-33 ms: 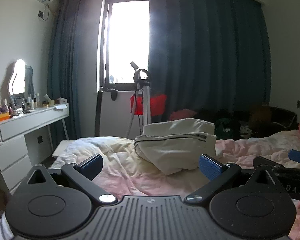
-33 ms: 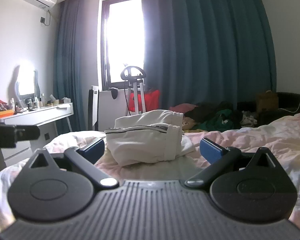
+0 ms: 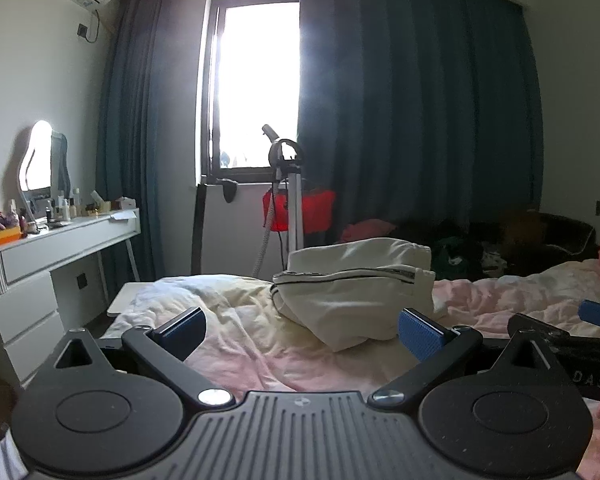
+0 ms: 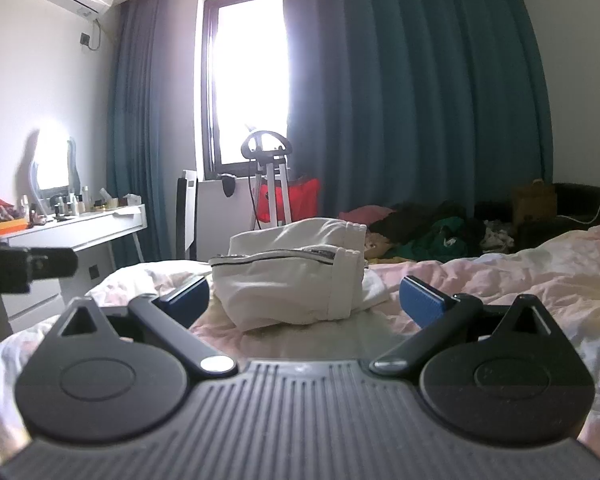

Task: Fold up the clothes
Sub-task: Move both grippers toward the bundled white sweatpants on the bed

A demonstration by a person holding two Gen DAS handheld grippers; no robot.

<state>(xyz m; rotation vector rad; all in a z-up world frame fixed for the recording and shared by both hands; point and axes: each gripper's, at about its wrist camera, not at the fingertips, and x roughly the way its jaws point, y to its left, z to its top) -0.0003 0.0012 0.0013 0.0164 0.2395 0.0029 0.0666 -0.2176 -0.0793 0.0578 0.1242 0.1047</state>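
A white folded garment [image 3: 356, 296] with dark piping lies in a mound on the bed's pink and cream duvet [image 3: 252, 344]. My left gripper [image 3: 302, 330] is open just short of it, low over the duvet, with nothing between its blue pads. In the right wrist view the same garment [image 4: 296, 280] lies straight ahead, and my right gripper [image 4: 304, 299] is open and empty a little before it. The right gripper's blue pad [image 3: 598, 314] shows at the right edge of the left wrist view. The left gripper's dark body [image 4: 28, 268] shows at the left of the right wrist view.
A white dressing table [image 3: 68, 240] with a lit mirror and bottles stands on the left. A steamer stand [image 3: 288, 200] and a red bag [image 3: 316, 212] are under the window. Dark and green clothes [image 4: 440, 236] are piled at the far right, by a black sofa [image 4: 572, 204].
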